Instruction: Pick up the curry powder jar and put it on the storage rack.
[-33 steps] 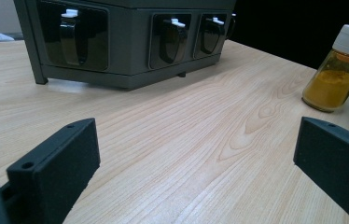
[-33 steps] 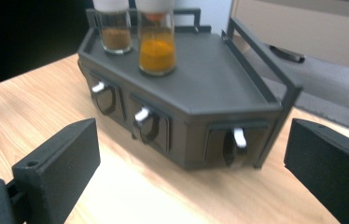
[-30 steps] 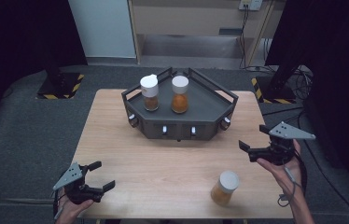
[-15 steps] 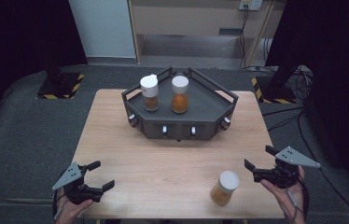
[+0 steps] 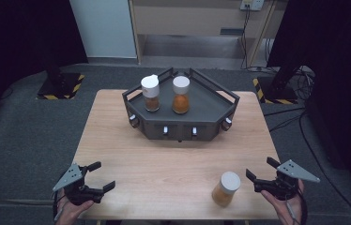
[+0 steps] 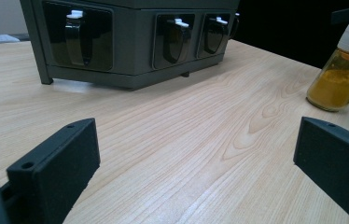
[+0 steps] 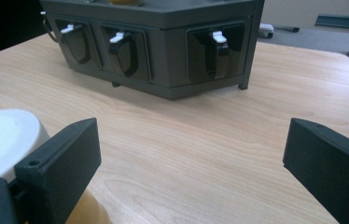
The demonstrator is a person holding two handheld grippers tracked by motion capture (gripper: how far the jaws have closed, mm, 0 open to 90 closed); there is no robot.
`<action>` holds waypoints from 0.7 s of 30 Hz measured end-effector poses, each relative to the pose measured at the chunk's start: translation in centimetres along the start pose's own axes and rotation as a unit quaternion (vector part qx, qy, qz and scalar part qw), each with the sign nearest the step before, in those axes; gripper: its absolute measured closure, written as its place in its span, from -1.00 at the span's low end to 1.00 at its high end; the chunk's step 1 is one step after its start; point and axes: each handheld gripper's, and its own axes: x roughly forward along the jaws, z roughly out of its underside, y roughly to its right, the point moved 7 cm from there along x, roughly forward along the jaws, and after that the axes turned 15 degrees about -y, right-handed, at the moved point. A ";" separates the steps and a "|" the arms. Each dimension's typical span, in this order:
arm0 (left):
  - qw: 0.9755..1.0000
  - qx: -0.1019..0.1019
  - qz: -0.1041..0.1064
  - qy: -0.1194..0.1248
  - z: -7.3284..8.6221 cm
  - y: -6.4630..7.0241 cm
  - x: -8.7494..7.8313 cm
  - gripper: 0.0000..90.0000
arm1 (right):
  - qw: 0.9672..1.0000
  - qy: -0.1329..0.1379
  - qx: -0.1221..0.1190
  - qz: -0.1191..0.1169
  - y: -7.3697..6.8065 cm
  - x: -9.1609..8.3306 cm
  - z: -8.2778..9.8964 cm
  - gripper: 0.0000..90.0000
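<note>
No readable text, labels, brands or numbers anywhere.

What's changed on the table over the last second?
The right gripper dropped from beside the rack toward the table's near edge, ending next to the loose spice jar, jaws open, holding nothing. The left gripper, that jar and the two jars in the rack stayed put.

The left gripper (image 5: 99, 176) sits low at the near left, held from below by the left hand (image 5: 70, 208), jaws spread wide and empty; the right gripper (image 5: 262, 169) mirrors it at the near right, cradled in the right hand (image 5: 286, 206), jaws equally apart
</note>
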 end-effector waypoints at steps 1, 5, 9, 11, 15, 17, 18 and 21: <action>1.000 0.000 0.000 0.000 0.0 0.0 0.0 -1.00 | 1.000 0.001 0.002 0.000 0.0 0.1 0.2 -0.91; 1.000 0.000 0.001 0.001 0.0 0.0 0.0 -1.00 | 1.000 -0.002 0.008 0.001 0.1 0.5 0.8 -0.90; 1.000 0.000 0.001 0.003 0.0 0.0 -0.1 -1.00 | 1.000 -0.005 0.012 0.000 0.0 0.8 1.5 -0.90; 1.000 0.000 0.001 0.003 0.0 0.0 -0.1 -1.00 | 1.000 -0.001 0.008 0.003 -0.1 0.9 1.7 -0.89; 1.000 0.003 0.002 0.004 0.0 0.0 -0.1 -1.00 | 1.000 0.003 0.000 0.003 -0.3 0.9 2.0 -0.89; 1.000 0.002 0.004 0.005 0.0 0.0 -0.1 -1.00 | 1.000 0.006 0.000 0.002 -0.3 0.9 2.1 -0.89; 1.000 0.003 0.003 0.005 0.0 0.0 -0.1 -1.00 | 1.000 0.010 -0.002 0.002 -0.3 0.9 2.1 -0.89; 1.000 0.003 0.003 0.005 0.0 0.0 -0.1 -1.00 | 1.000 0.011 -0.003 0.001 -0.3 0.8 2.1 -0.89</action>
